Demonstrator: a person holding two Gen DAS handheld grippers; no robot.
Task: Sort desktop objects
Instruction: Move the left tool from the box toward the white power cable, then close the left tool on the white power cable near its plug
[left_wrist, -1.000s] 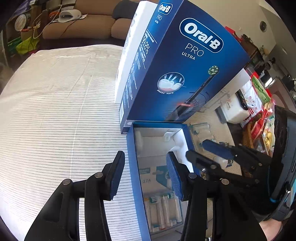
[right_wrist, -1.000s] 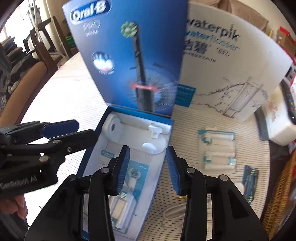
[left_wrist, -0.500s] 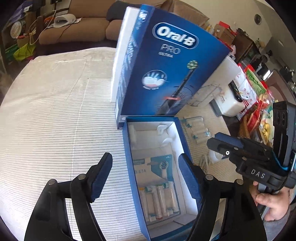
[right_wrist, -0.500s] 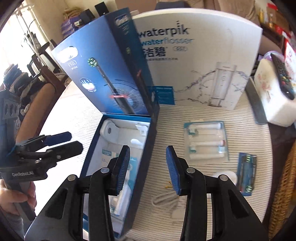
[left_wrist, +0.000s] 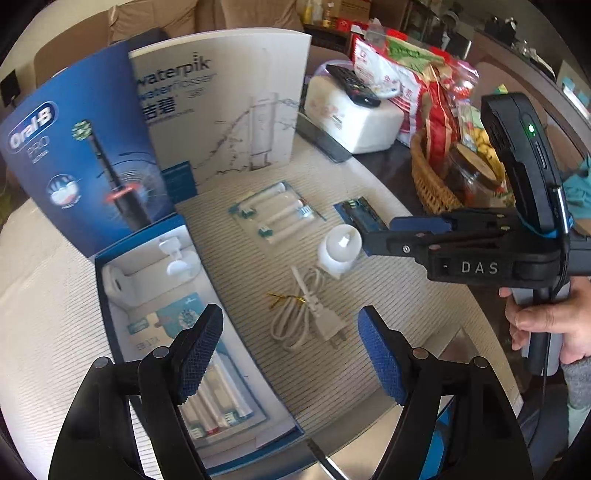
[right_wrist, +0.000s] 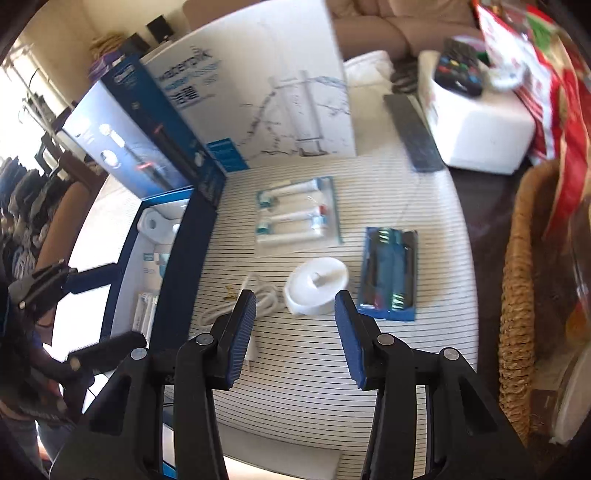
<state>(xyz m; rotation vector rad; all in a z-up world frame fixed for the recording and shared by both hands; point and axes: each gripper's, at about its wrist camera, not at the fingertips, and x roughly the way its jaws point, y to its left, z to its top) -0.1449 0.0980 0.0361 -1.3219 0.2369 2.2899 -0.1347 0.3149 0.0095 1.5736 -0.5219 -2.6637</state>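
Because the box (left_wrist: 155, 332) lies open with its lid propped up, loose items can go straight in. Both hand-held grippers, left (left_wrist: 291, 354) and right (right_wrist: 295, 332), gape empty (the right faces the charger (right_wrist: 317, 285) on the tabletop (right_wrist: 303, 369)).

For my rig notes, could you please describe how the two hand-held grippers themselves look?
Both are black plastic with linkage arms joined by round grey pivot pins and blue textured finger pads. The left hand-held gripper matches the right hand-held gripper. The left wrist view shows the right unit's body lettered "DAS", with a lit green indicator, a blue band, and a bare hand on its grip.
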